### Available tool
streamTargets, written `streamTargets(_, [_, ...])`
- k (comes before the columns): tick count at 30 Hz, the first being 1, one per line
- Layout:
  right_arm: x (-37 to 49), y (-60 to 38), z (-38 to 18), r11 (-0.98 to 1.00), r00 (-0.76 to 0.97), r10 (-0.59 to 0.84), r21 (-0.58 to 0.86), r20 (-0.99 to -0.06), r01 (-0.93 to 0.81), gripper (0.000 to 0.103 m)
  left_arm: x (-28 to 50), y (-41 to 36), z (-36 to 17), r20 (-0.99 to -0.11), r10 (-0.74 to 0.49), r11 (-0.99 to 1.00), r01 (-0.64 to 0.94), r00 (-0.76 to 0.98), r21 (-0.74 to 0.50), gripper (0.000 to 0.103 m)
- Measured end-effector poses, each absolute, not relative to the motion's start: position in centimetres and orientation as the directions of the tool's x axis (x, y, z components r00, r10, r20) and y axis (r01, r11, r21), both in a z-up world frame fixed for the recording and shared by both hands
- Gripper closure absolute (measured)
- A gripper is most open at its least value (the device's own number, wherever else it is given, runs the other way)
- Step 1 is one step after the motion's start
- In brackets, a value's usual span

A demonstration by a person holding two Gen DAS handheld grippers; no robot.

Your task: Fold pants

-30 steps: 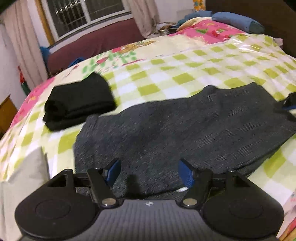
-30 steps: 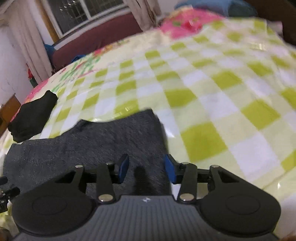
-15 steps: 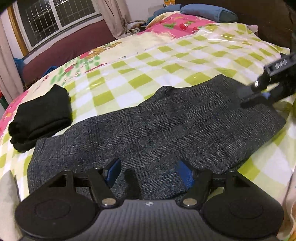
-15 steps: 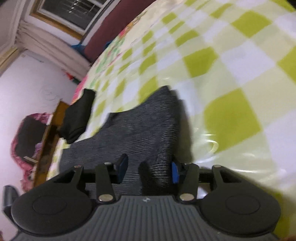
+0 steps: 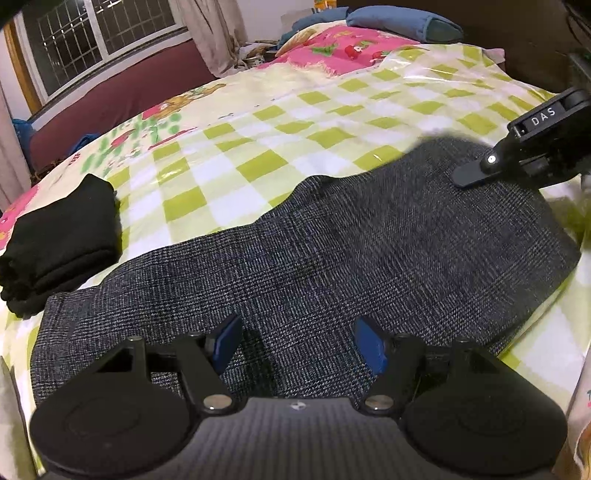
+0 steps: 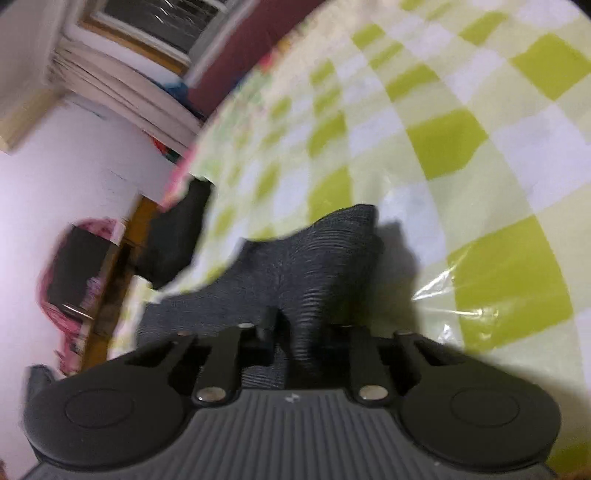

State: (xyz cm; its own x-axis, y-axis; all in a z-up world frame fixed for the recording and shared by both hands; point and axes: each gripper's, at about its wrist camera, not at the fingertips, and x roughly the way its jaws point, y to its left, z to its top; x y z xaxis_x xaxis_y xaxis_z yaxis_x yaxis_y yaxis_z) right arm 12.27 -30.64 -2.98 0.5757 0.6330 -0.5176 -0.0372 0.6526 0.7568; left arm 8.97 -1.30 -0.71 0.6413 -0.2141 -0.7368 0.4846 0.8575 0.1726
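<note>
Dark grey checked pants (image 5: pixel 332 251) lie folded lengthwise across the green-checked bedspread (image 5: pixel 258 147). My left gripper (image 5: pixel 297 341) is open, its blue-padded fingers just above the near edge of the pants. My right gripper (image 6: pixel 301 332) is shut on the right end of the pants (image 6: pixel 314 266) and lifts the cloth into a raised fold. The right gripper also shows in the left wrist view (image 5: pixel 517 158) at the far right end of the pants.
A folded black garment (image 5: pixel 59 236) lies on the bed to the left of the pants. Blue pillows (image 5: pixel 399 22) and a pink floral sheet (image 5: pixel 340 48) are at the far end. A window (image 5: pixel 96 40) and a maroon wall are behind; wooden furniture (image 6: pixel 122 266) stands left of the bed.
My right gripper has shut on the right end of the pants and tilted, raising the cloth. My left gripper has stayed open over the near edge.
</note>
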Motion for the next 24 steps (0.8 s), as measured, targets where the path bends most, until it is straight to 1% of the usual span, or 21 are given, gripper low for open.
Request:
streamTargets(1, [12.7, -30.8, -4.2, 0.655, 0.562, 0.618, 0.756, -0.549, 0.018, 0.09, 9.1, -1.4, -1.0, -0.74, -0.216, 0.856, 0.488, 0.637, 0.171, 0.022])
streamTargets(2, [13.3, -30.6, -5.7, 0.641, 0.537, 0.611, 0.761, -0.582, 0.095, 0.093, 9.3, -1.7, -1.2, -0.745, -0.212, 0.854, 0.491, 0.632, 0.174, 0.022])
streamTargets(3, [13.7, -30.3, -6.2, 0.622, 0.538, 0.615, 0.774, -0.577, 0.12, 0.093, 9.4, -2.0, -1.5, -0.746, -0.201, 0.851, 0.49, 0.635, 0.188, 0.021])
streamTargets(5, [14.1, -29.8, -5.2, 0.634, 0.566, 0.608, 0.77, -0.557, 0.077, 0.094, 9.4, -2.4, -1.5, -0.743, -0.183, 0.849, 0.485, 0.644, 0.211, 0.022])
streamTargets(8, [13.4, -31.3, -4.5, 0.568, 0.611, 0.625, 0.82, -0.485, 0.071, 0.096, 9.4, -3.4, -1.3, -0.756, -0.201, 0.841, 0.506, 0.622, 0.192, 0.023])
streamTargets(13, [11.4, -35.2, -4.2, 0.577, 0.67, 0.556, 0.809, -0.492, 0.115, 0.096, 9.0, -7.6, -1.3, -0.759, -0.278, 0.783, 0.596, 0.588, 0.175, 0.023])
streamTargets(15, [10.7, -37.2, -3.8, 0.598, 0.689, 0.509, 0.788, -0.516, 0.148, 0.096, 9.1, -9.6, -1.2, -0.757, -0.329, 0.758, 0.636, 0.564, 0.144, 0.023])
streamTargets(18, [9.7, -40.2, -2.8, 0.661, 0.69, 0.416, 0.718, -0.592, 0.217, 0.096, 8.9, -12.2, -1.1, -0.761, -0.39, 0.72, 0.687, 0.519, 0.099, 0.022])
streamTargets(20, [9.4, -41.8, -2.3, 0.695, 0.681, 0.373, 0.676, -0.63, 0.245, 0.096, 8.3, -13.0, -1.1, -0.756, -0.399, 0.708, 0.698, 0.52, 0.107, 0.021])
streamTargets(22, [9.1, -41.3, -1.2, 0.769, 0.669, 0.309, 0.591, -0.676, 0.243, 0.093, 7.9, -12.6, -1.0, -0.755, -0.394, 0.714, 0.692, 0.524, 0.108, 0.021])
streamTargets(24, [8.8, -40.7, -0.3, 0.798, 0.672, 0.279, 0.555, -0.686, 0.235, 0.088, 7.7, -11.3, -0.7, -0.752, -0.369, 0.739, 0.663, 0.546, 0.118, 0.021])
